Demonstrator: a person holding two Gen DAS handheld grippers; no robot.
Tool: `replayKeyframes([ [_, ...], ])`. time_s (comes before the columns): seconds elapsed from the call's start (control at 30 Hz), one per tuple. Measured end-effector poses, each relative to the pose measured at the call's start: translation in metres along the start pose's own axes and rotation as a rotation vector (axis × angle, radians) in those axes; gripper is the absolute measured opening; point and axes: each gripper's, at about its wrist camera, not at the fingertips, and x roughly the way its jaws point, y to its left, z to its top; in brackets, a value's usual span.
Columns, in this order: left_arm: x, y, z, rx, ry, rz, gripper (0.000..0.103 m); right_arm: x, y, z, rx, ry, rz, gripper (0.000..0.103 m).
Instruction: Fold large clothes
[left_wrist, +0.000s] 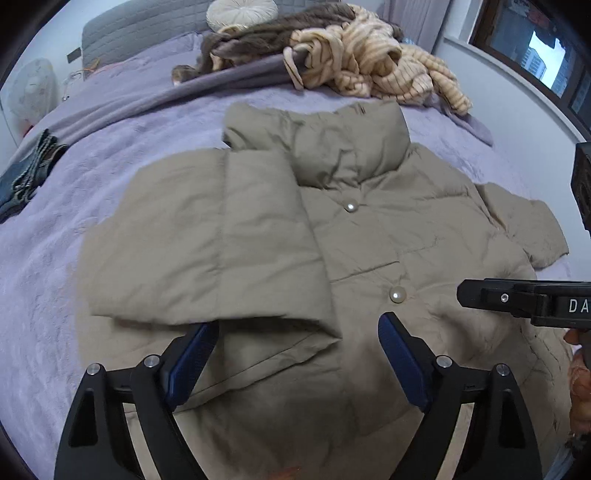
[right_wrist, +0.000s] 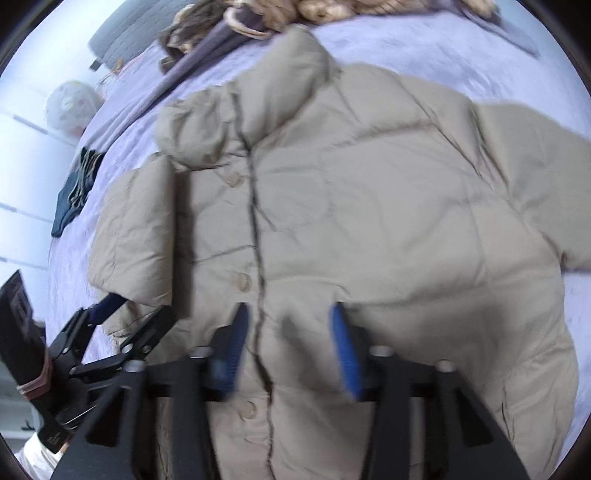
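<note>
On the bed (left_wrist: 110, 155), covered in a lilac blanket, a beige puffer jacket (left_wrist: 369, 236) lies front side up with its collar toward the headboard. Its left-hand sleeve (left_wrist: 221, 236) is folded across the chest; the other sleeve (left_wrist: 524, 225) lies spread out to the side. 2 pearl-like buttons (left_wrist: 397, 295) show down the front placket.

The left tool (left_wrist: 297, 354) hovers over the lower part of the jacket with its blue-padded jaws spread wide and nothing between them; the folded sleeve's cuff edge lies just ahead of its left finger. The right tool (right_wrist: 288, 350) is also open and holds nothing, poised above the jacket's front seam near the lower buttons; this view is motion-blurred.

Beyond the collar, a heap of striped cream clothes (left_wrist: 384, 62) and a brown furry garment (left_wrist: 266, 33) sit near the headboard beside a round pillow (left_wrist: 240, 13). Folded jeans (left_wrist: 26, 173) rest at the bed's left edge.
</note>
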Motion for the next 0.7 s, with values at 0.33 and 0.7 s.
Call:
replayKeyframes([
  [0.33, -0.004, 0.179, -0.039, -0.553, 0.095, 0.111, 0.083, 0.016, 0.165, -0.026, -0.715, -0.163, -0.212, 0.086],
  [0.7, 0.018, 0.171, -0.051, -0.481, 0.127, 0.243, 0.083, 0.04, 0.17, -0.003, -0.662, -0.307, -0.409, 0.086],
])
